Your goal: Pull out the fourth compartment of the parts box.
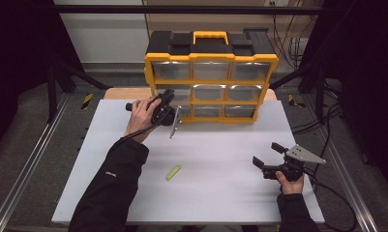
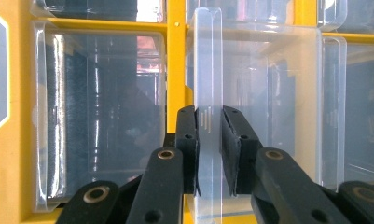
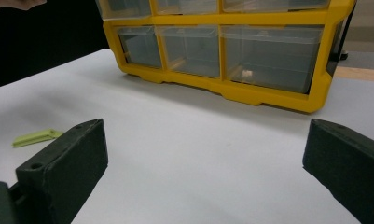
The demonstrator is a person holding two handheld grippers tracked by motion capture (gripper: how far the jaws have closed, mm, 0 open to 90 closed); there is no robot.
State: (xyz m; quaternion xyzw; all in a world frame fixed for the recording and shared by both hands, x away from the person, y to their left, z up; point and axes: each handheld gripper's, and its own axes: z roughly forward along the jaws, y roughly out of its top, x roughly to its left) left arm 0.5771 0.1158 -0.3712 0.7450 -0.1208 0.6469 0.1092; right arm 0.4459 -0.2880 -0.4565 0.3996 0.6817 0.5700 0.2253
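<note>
A yellow and black organizer (image 1: pixel 211 60) with clear drawers stands at the back of the white table (image 1: pixel 220 193). My left gripper (image 1: pixel 167 112) is at its lower left corner. In the left gripper view my left gripper (image 2: pixel 209 140) is shut on the clear pull tab (image 2: pixel 208 70) of a drawer (image 2: pixel 268 93), both pads pressed against the tab. That drawer (image 1: pixel 175 123) sticks out a little from the yellow frame (image 2: pixel 175 70). My right gripper (image 1: pixel 267 153) rests near the table's front right, open, with nothing between its jaws (image 3: pixel 203 158). A small green piece (image 1: pixel 173 172) lies flat on the table.
In the right gripper view the organizer (image 3: pixel 268 95) is ahead, with a small pale object (image 3: pixel 246 73) inside one lower drawer, and the green piece (image 3: pixel 35 137) lies to the left. Metal rails (image 1: pixel 32 159) and cables (image 1: pixel 327 140) run along the table's sides.
</note>
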